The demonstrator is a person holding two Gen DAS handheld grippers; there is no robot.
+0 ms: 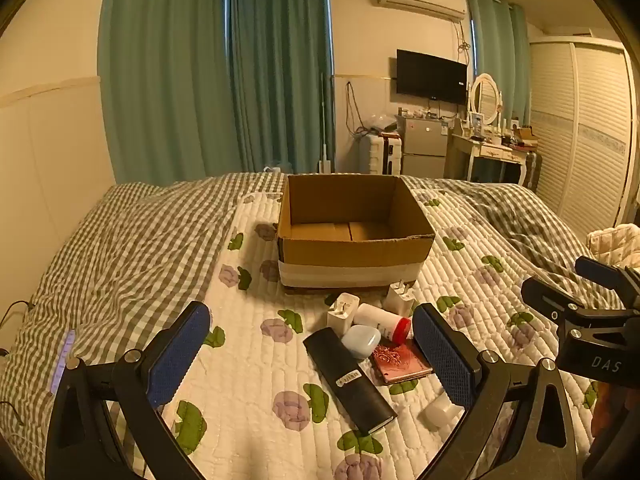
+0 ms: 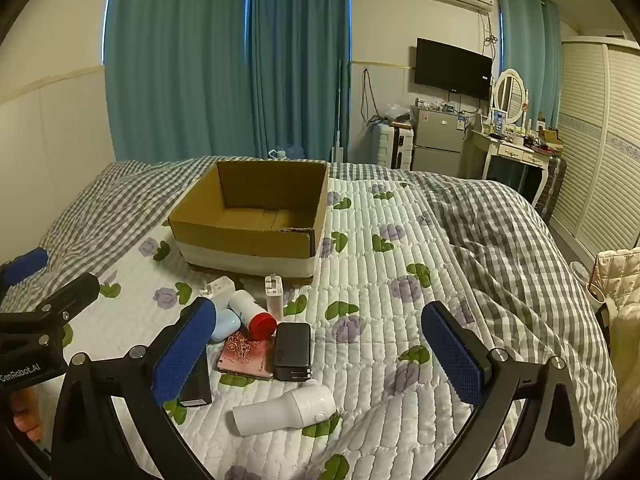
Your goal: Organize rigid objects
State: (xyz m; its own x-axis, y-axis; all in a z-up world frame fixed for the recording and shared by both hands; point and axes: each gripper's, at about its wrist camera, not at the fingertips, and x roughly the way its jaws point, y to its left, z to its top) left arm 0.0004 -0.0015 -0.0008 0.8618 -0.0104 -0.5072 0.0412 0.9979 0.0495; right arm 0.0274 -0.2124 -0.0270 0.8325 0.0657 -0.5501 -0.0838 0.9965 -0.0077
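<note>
An open cardboard box (image 1: 352, 246) (image 2: 244, 236) stands on the bed, its inside bare. In front of it lie two white chargers (image 1: 343, 311) (image 2: 273, 292), a white bottle with a red cap (image 1: 384, 322) (image 2: 253, 312), a pale blue case (image 1: 361, 341), a long black remote (image 1: 347, 380), a pink notebook (image 1: 400, 362) (image 2: 246, 356), a black power bank (image 2: 293, 350) and a white handheld device (image 2: 286, 406). My left gripper (image 1: 316, 354) is open above the pile. My right gripper (image 2: 320, 354) is open to the right of the pile, holding nothing.
The bed has a white floral quilt (image 2: 380, 280) and grey checked covers (image 1: 120, 248) on both sides. A cream bag (image 2: 618, 276) sits at the right edge. Curtains, a fridge, a dresser and a wardrobe stand beyond the bed.
</note>
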